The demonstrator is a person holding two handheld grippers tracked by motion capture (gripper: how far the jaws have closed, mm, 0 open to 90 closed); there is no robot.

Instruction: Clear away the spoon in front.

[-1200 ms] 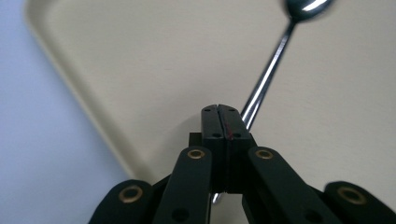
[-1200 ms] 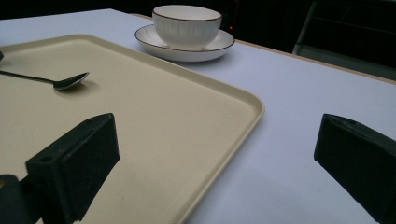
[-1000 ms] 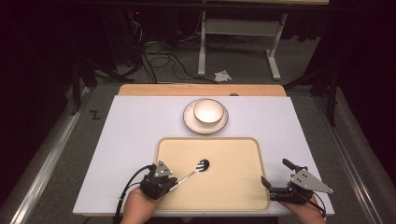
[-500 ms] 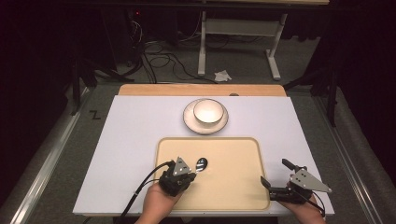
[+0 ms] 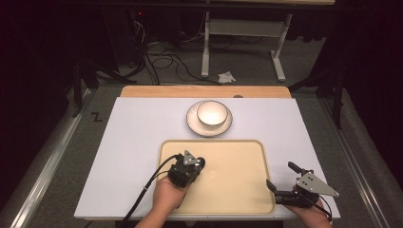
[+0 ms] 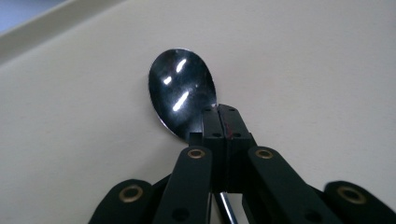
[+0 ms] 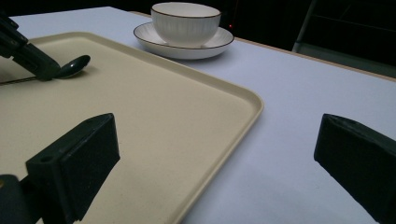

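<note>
A dark shiny spoon (image 6: 182, 93) lies on the beige tray (image 5: 214, 141). My left gripper (image 6: 222, 112) is shut on the spoon's neck, just behind its bowl, and a bit of the thin handle shows under the jaws. In the high view the left gripper (image 5: 196, 165) sits over the tray's left half and hides most of the spoon. My right gripper (image 7: 215, 158) stands open and empty at the tray's right front corner, low over the tray edge and the white table. From there the spoon (image 7: 74, 65) and the left gripper (image 7: 28, 51) show at far left.
A white bowl (image 5: 212, 113) stands on a white saucer (image 5: 192, 124) just behind the tray. The white table top (image 5: 133, 142) ends in a wooden strip (image 5: 204, 91) at the back. Beyond lie floor cables and a desk frame.
My left gripper has moved forward and to the right along the spoon's handle, up to the neck by its bowl. The right gripper has stayed in place.
</note>
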